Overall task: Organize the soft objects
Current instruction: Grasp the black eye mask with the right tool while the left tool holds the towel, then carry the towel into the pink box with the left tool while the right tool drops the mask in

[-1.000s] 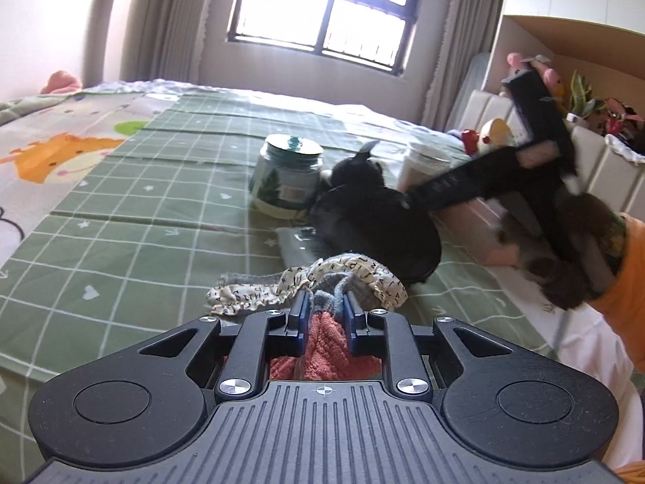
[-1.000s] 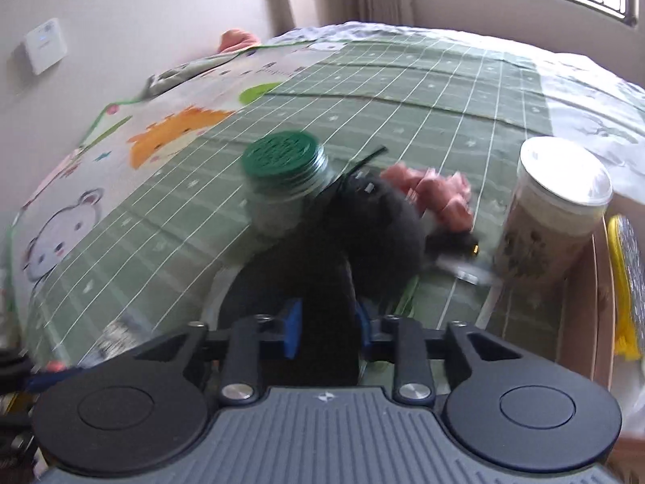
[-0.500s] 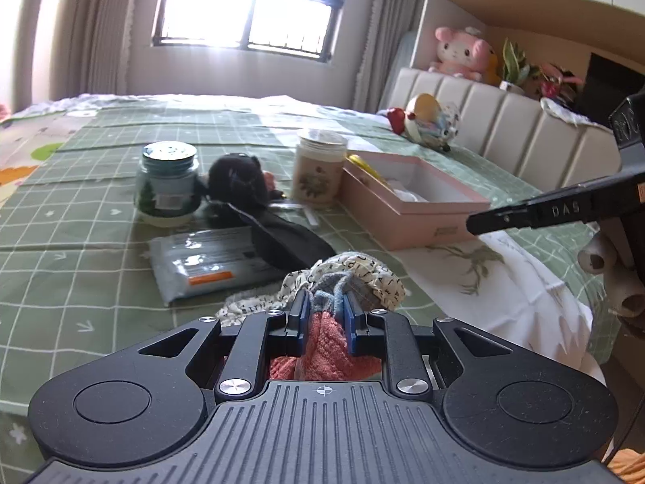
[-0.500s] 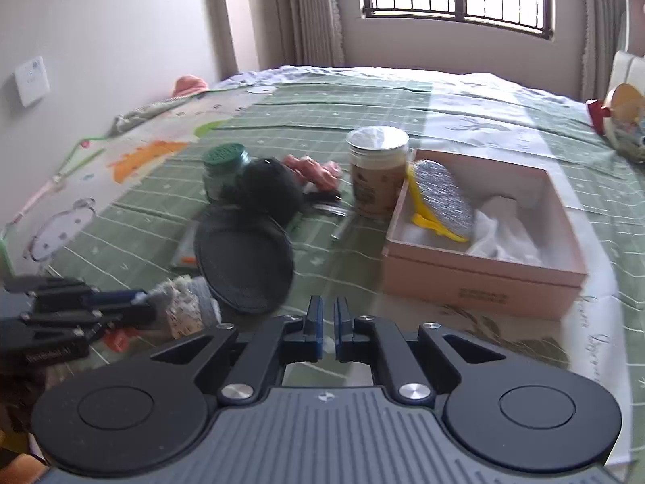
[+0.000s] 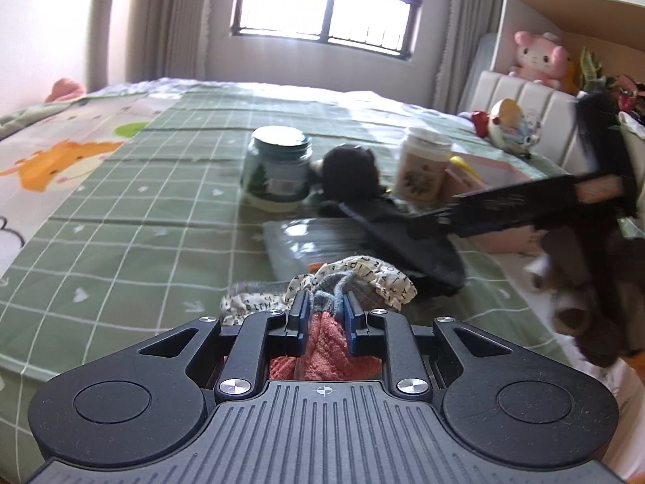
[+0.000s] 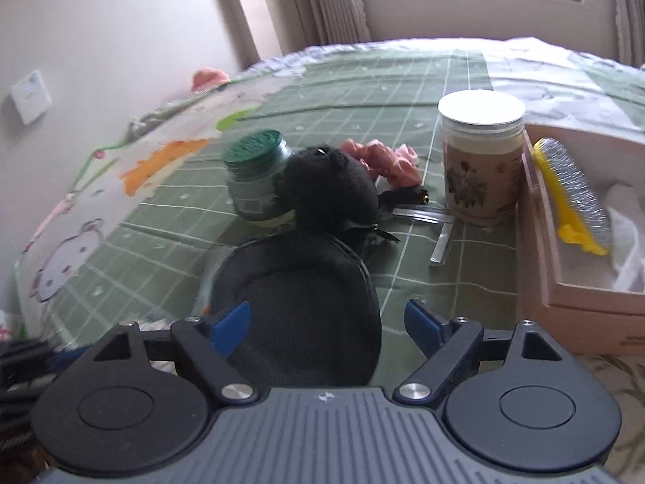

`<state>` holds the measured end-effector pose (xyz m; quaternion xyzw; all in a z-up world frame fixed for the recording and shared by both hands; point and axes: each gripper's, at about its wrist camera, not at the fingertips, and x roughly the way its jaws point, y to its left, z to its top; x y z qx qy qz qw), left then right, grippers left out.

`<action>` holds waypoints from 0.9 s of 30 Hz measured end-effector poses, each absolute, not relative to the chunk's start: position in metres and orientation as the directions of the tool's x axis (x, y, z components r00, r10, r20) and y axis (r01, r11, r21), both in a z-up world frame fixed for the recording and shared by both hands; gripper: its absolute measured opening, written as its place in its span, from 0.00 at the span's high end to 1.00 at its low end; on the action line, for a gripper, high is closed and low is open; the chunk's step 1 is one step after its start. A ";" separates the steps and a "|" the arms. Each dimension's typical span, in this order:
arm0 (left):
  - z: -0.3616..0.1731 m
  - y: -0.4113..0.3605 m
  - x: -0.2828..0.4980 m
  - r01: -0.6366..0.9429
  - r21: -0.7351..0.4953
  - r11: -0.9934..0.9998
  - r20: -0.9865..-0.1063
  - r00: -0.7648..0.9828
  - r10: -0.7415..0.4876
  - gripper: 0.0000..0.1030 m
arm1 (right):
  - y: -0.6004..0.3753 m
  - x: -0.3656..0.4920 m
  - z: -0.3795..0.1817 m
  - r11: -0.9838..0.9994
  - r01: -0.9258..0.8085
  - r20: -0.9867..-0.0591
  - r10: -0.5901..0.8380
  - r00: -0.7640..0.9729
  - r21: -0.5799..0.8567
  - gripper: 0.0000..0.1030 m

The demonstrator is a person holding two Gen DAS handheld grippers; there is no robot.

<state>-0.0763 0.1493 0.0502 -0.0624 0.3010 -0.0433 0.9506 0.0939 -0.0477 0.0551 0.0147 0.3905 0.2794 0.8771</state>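
Soft items gathered on the bed, one bundle clamped, one pouch lined up.

A bundle of soft cloths (image 5: 322, 322), coral towel under grey and letter-print fabric, is clamped between the left tongs (image 5: 325, 309), held just above the near edge of the bed (image 5: 121, 218), probably so it stays together for sorting. The right tongs (image 6: 328, 320) are spread wide apart over the black pouch (image 6: 298, 306), apparently for a grasp. A black plush (image 6: 328, 189) lies beyond it, touching the green-lidded jar (image 6: 254, 177); the pink box (image 6: 580, 302) sits at right.
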 end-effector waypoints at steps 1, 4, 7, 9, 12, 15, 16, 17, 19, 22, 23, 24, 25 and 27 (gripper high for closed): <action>0.048 0.152 -0.076 0.041 -0.148 0.988 -0.572 0.812 -0.119 0.80 | -0.041 0.102 0.049 0.851 -0.470 -0.695 0.485 0.530 0.236 0.18; 0.043 0.156 -0.074 0.041 -0.158 0.987 -0.582 0.803 -0.127 0.80 | -0.036 0.112 0.042 0.825 -0.476 -0.707 0.531 0.467 0.305 0.20; 0.037 0.159 -0.071 0.046 -0.170 0.984 -0.590 0.795 -0.139 0.80 | -0.045 0.103 0.053 0.747 -0.516 -0.643 0.645 0.412 0.419 0.28; 0.035 0.160 -0.069 0.048 -0.174 0.984 -0.594 0.792 -0.144 0.80 | -0.040 0.096 0.063 0.730 -0.544 -0.638 0.659 0.398 0.414 0.43; 0.032 0.161 -0.068 0.053 -0.180 0.982 -0.595 0.789 -0.152 0.80 | -0.029 0.096 0.066 0.714 -0.548 -0.651 0.671 0.356 0.436 0.52; 0.028 0.164 -0.068 0.046 -0.192 0.980 -0.602 0.784 -0.155 0.80 | -0.011 0.106 0.055 0.726 -0.540 -0.682 0.650 0.335 0.426 0.52; 0.026 0.165 -0.068 0.043 -0.195 0.980 -0.605 0.781 -0.154 0.80 | -0.005 0.110 0.049 0.732 -0.538 -0.699 0.637 0.325 0.417 0.52; 0.026 0.166 -0.067 0.040 -0.198 0.979 -0.608 0.779 -0.154 0.80 | 0.000 0.113 0.043 0.737 -0.532 -0.715 0.627 0.309 0.416 0.54; 0.025 0.166 -0.069 0.038 -0.203 0.978 -0.608 0.779 -0.156 0.80 | 0.001 0.111 0.040 0.748 -0.531 -0.722 0.613 0.321 0.399 0.76; 0.029 0.162 -0.072 0.065 -0.214 0.975 -0.594 0.784 -0.182 0.80 | -0.014 0.096 0.055 0.740 -0.550 -0.712 0.619 0.333 0.386 0.80; 0.032 0.159 -0.073 0.084 -0.218 0.972 -0.587 0.785 -0.200 0.80 | -0.022 0.086 0.063 0.747 -0.562 -0.708 0.607 0.362 0.353 0.80; 0.035 0.153 -0.074 0.108 -0.222 0.969 -0.579 0.785 -0.220 0.80 | -0.032 0.077 0.070 0.756 -0.570 -0.706 0.593 0.389 0.321 0.80; 0.039 0.146 -0.075 0.138 -0.224 0.965 -0.570 0.784 -0.244 0.80 | -0.043 0.068 0.076 0.766 -0.569 -0.705 0.579 0.410 0.299 0.80; 0.045 0.128 -0.077 0.204 -0.226 0.952 -0.558 0.775 -0.298 0.80 | -0.071 0.052 0.084 0.791 -0.546 -0.704 0.554 0.445 0.277 0.80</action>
